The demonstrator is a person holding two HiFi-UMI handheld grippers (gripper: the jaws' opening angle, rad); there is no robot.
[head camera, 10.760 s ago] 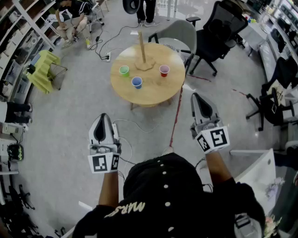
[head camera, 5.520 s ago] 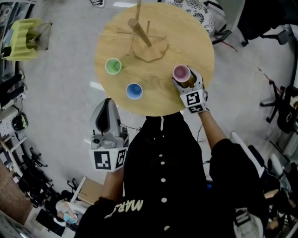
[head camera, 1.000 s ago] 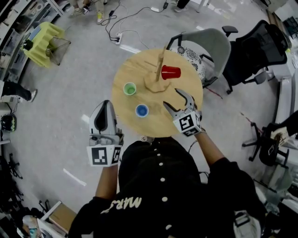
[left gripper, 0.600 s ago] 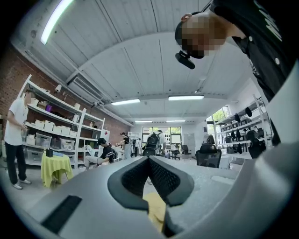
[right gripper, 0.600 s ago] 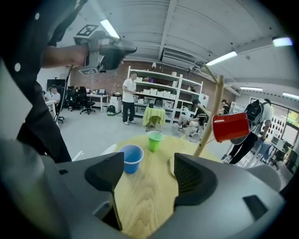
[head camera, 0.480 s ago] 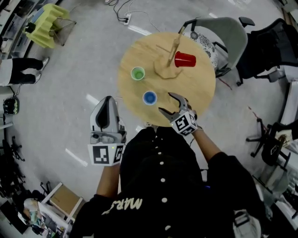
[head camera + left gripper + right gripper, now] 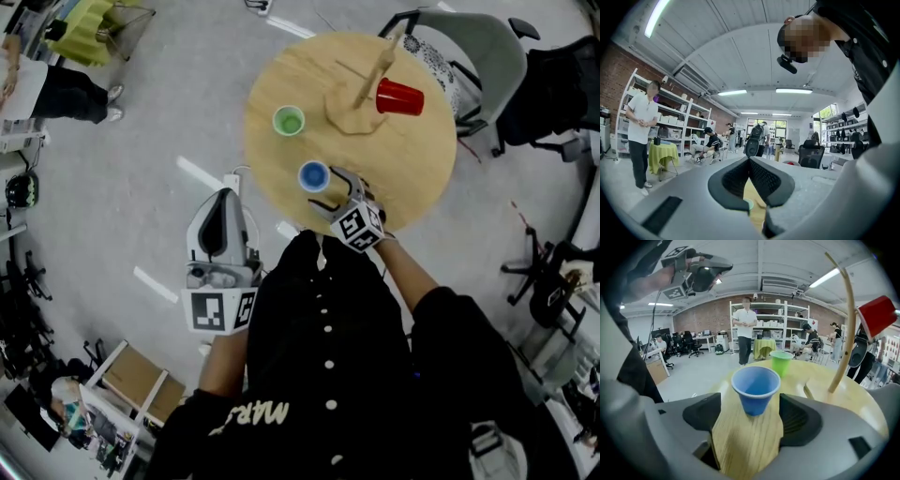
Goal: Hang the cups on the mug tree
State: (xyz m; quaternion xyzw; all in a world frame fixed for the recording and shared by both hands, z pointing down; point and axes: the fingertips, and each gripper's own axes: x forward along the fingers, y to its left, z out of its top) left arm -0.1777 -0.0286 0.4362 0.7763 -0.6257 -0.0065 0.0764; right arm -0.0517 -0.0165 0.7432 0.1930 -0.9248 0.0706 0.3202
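Over the round wooden table (image 7: 422,178), head view: mug tree (image 7: 370,80) stands on the far side, red cup (image 7: 399,97) hanging sideways on a peg right of the post. Green cup (image 7: 289,120) stands upright left of the tree base. Blue cup (image 7: 313,175) stands upright nearer the person, close to the table edge. Right gripper (image 7: 329,190) is low over that near edge, tips just beside the blue cup. Left gripper (image 7: 224,195) is held off the table, over the floor, well apart from all the cups.

Left gripper view: left gripper (image 7: 749,164) has its tongs together at the tips, nothing between them. A wood strip shows through the gap below, with a greenish sliver, maybe the green cup's rim; too small to be sure.

Right gripper view: right gripper (image 7: 751,417) has its tongs spread wide and opening. Blue cup (image 7: 755,389) stands upright on the table between the tips, both pads clear of it, not gripped. Green cup (image 7: 781,363) stands behind it. Mug tree (image 7: 844,333) rises at right, with the red cup (image 7: 876,316) tilted on its peg, off the table.
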